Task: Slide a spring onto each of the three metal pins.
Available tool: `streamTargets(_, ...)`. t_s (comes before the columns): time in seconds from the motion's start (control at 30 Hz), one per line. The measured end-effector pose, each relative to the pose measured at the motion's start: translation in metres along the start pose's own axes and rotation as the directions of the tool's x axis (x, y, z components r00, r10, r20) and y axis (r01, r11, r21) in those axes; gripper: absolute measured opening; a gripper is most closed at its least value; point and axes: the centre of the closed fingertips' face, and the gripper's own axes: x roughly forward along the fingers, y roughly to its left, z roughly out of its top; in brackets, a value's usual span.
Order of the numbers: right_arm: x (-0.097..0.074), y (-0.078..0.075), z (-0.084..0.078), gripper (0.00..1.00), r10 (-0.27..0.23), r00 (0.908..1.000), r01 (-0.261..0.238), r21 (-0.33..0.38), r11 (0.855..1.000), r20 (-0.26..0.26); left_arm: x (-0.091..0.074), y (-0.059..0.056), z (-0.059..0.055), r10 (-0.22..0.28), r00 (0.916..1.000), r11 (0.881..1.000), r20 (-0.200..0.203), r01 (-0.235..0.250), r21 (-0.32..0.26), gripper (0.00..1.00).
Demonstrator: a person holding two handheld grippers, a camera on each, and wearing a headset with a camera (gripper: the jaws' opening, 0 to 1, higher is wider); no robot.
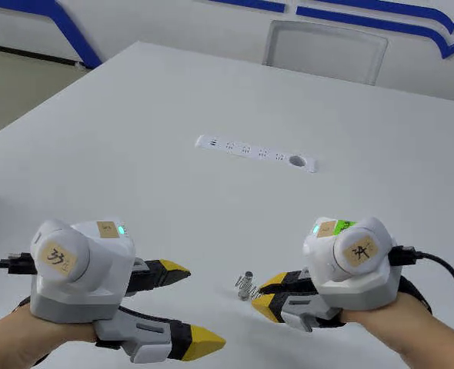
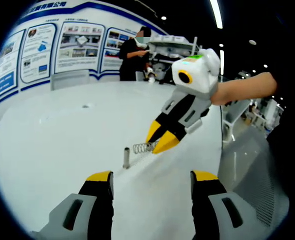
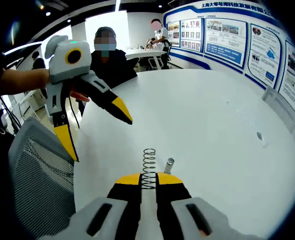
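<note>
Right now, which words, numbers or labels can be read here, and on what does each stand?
Paper tag on the left gripper: handwritten, not legible.
Second tag on the right gripper: handwritten, also not legible.
Wall posters: Chinese print, too small to read.
Nothing can be quoted with certainty.

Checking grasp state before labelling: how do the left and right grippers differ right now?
Left gripper has its jaws wide apart and holds nothing; right gripper is shut on the spring. Left gripper sits away from the metal pin; right gripper's tips are right beside it. Both are hand-held low over the white table, with yellow-tipped jaws.
</note>
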Motion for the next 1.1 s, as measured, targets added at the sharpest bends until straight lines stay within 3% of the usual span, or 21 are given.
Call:
streamTargets(0.1, -0.013, 0.01, 0.004, 0.11, 0.03, 0.9995, -0.031, -0.104, 0.994, -0.014, 0.003, -0.006, 0.009, -0.015, 0.9999, 0.999, -0.003, 0.015, 0.04, 0.61)
streamTargets(0.4, -0.035, 0.045, 0.018, 0.11, 0.132, 0.9912, -0.13, -0.217, 0.967, -0.006, 0.011, -0.037, 0.031, -0.107, 0.9942, 0.987, 0.001, 0.107, 0.122, 0.47)
streamTargets(0.63, -0.037, 0.055, 0.016, 0.11, 0.137, 0.9901, -0.14, -0.286, 0.948, -0.031, 0.016, -0.053, 0.032, -0.138, 0.9903, 0.973, -0.016, 0.139, 0.184, 0.3)
streamTargets(0.7, -0.038, 0.057, 0.014, 0.11, 0.137, 0.9894, -0.145, -0.32, 0.936, -0.048, 0.019, -0.055, 0.03, -0.134, 0.9903, 0.969, -0.038, 0.139, 0.204, 0.28)
streamTargets(0.93, -0.041, 0.064, 0.012, 0.11, 0.167, 0.9834, -0.181, -0.346, 0.921, -0.069, 0.019, -0.06, 0.026, -0.152, 0.9852, 0.957, -0.079, 0.167, 0.238, 0.23)
streamTargets(1.1, -0.044, 0.068, 0.012, 0.11, 0.187, 0.9783, -0.207, -0.384, 0.9, -0.09, 0.016, -0.063, 0.024, -0.165, 0.9811, 0.951, -0.101, 0.185, 0.246, 0.19)
